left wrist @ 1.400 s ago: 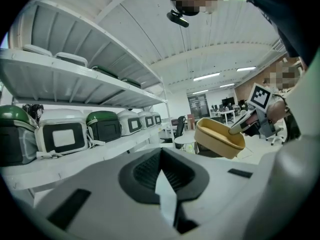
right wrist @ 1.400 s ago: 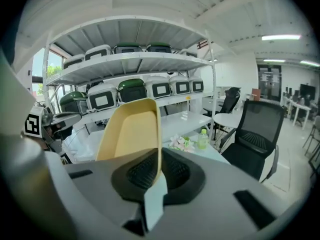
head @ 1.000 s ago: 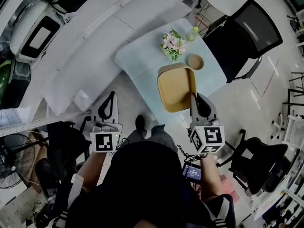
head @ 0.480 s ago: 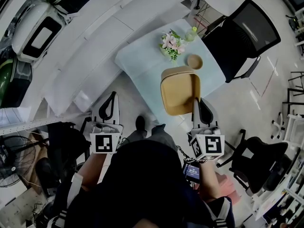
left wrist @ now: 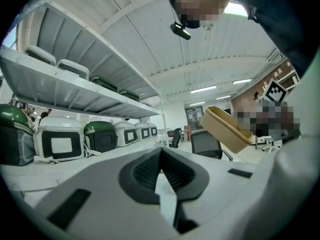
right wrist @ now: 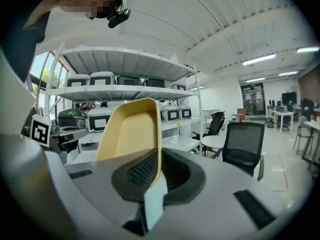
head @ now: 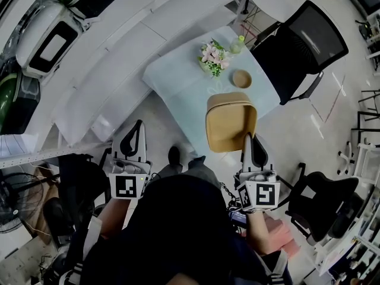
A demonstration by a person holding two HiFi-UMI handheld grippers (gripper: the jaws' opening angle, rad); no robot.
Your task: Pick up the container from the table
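The tan container [head: 230,120], a shallow rectangular tub, hangs in the air over the near right edge of the pale blue table [head: 175,76], tipped with its open side toward me. My right gripper [head: 249,139] is shut on its near rim; in the right gripper view the container [right wrist: 131,134] rises from between the closed pads of the right gripper [right wrist: 159,156]. My left gripper [head: 135,127] is off the table's left side, shut and holding nothing. In the left gripper view the left gripper [left wrist: 161,151] points level at the shelves, with the container [left wrist: 225,129] at the right.
On the table stand a bunch of flowers [head: 214,57], a small tan bowl [head: 241,78] and a small bottle [head: 239,43]. A black mesh chair [head: 303,46] is beyond the table on the right. White shelving with white and green cases [head: 41,40] runs along the left.
The container has come up off the table and moved nearer and to the right, held by the right gripper. The left gripper has shifted only slightly.
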